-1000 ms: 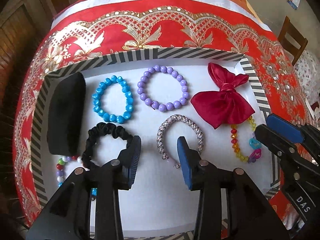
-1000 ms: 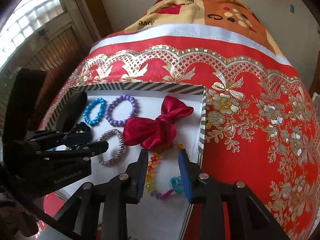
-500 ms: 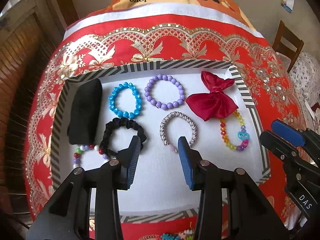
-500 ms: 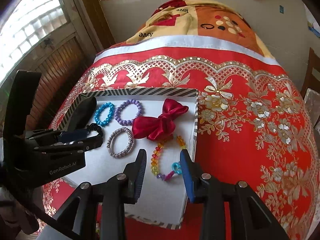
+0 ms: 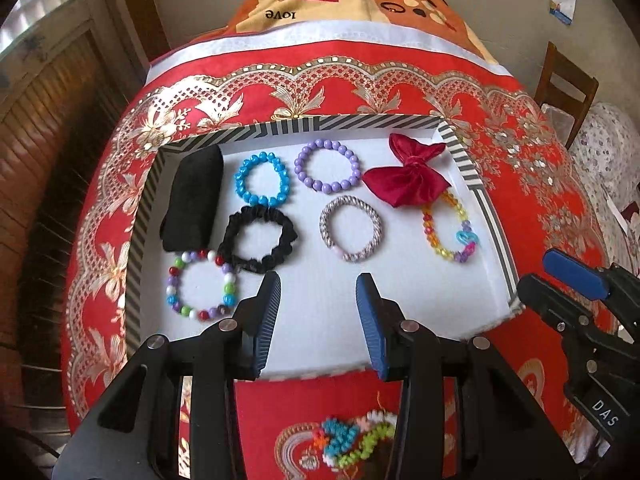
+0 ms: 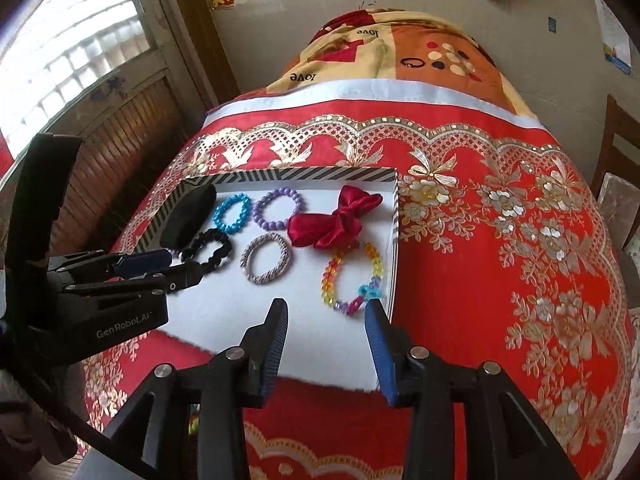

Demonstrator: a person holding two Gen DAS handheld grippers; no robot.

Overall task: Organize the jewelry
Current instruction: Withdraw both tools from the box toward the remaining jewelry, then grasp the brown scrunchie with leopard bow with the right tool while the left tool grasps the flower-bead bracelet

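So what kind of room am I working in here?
Probably a home bedroom: the striped tray sits on a red floral bedspread, a "love" blanket lies beyond, and a wooden chair stands alongside.

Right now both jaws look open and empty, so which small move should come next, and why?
Probably lower the left gripper toward the loose beaded pieces on the red cloth, just outside the striped tray. Its jaws stand open and hold nothing, and the bracelets, black scrunchie and red bow already lie inside the tray.

Red floral bedspread [image 6: 480,260] covers the bed; a striped-rim tray [image 5: 304,125] sits on it, near its left edge.
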